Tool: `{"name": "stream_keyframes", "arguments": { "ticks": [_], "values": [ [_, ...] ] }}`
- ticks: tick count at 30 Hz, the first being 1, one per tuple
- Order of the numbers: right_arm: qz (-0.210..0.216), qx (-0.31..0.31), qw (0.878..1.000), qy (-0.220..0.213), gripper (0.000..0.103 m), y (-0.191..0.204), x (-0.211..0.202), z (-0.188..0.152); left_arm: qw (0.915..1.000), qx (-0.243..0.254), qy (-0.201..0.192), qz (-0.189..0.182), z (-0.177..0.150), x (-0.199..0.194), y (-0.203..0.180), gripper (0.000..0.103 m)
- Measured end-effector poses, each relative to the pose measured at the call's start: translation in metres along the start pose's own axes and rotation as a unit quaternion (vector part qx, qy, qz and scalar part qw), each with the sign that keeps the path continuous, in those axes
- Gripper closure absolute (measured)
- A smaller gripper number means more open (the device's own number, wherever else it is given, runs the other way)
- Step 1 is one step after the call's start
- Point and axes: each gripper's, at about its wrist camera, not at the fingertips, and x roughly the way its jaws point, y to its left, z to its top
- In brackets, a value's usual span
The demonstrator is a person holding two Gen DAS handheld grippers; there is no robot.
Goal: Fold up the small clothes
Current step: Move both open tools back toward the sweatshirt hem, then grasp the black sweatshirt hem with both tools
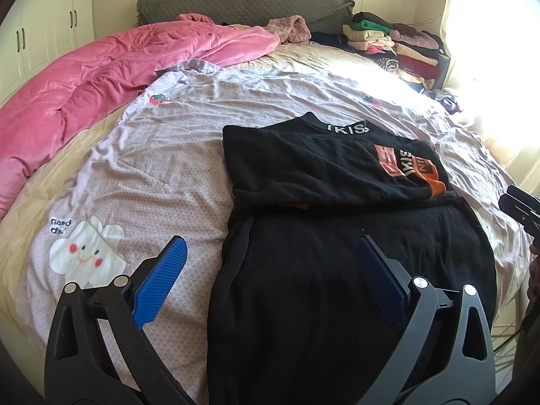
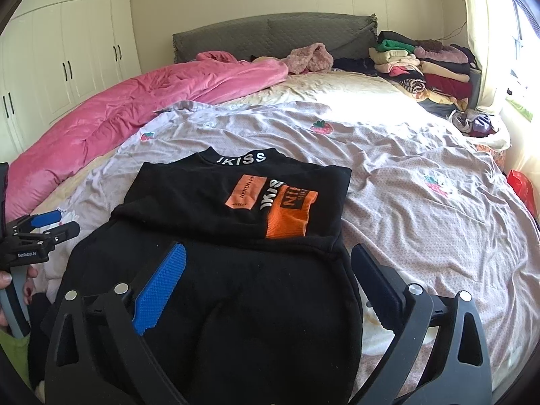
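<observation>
A small black top with white collar lettering and orange patches lies on the bed, sleeves folded in over the chest; it also shows in the right wrist view. Its lower half spreads toward me. My left gripper is open and empty above the garment's left edge, one blue pad over the sheet. My right gripper is open and empty above the garment's lower right part. The left gripper appears at the left edge of the right wrist view.
A lilac sheet with strawberry and cloud prints covers the bed. A pink quilt lies bunched at the far left. Stacks of folded clothes sit at the far right by the grey headboard. White wardrobes stand left.
</observation>
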Motion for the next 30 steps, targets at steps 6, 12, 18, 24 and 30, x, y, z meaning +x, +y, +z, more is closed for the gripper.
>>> {"name": "stream_keyframes", "arguments": {
  "ticks": [6, 12, 18, 24, 30],
  "values": [
    [0.001, 0.000, 1.000, 0.001, 0.005, -0.002, -0.004, -0.005, 1.0000, -0.002, 0.005, 0.004, -0.008, -0.004, 0.003, 0.009],
    [0.001, 0.000, 1.000, 0.004, 0.005, -0.007, -0.010, -0.013, 0.9998, 0.002, 0.010, 0.015, -0.015, -0.008, 0.008, 0.009],
    [-0.002, 0.005, 1.000, 0.011, 0.005, -0.014, -0.013, -0.021, 0.9996, 0.002, 0.022, 0.019, -0.026, -0.008, 0.013, 0.009],
    [-0.006, 0.009, 1.000, 0.026, 0.005, -0.021, -0.013, -0.033, 0.9990, 0.002, 0.034, 0.028, -0.036, -0.008, 0.019, 0.009],
    [-0.009, 0.010, 0.999, 0.044, 0.005, -0.025, -0.012, -0.048, 0.9982, 0.001, 0.049, 0.033, -0.050, -0.009, 0.026, 0.009]
  ]
}}
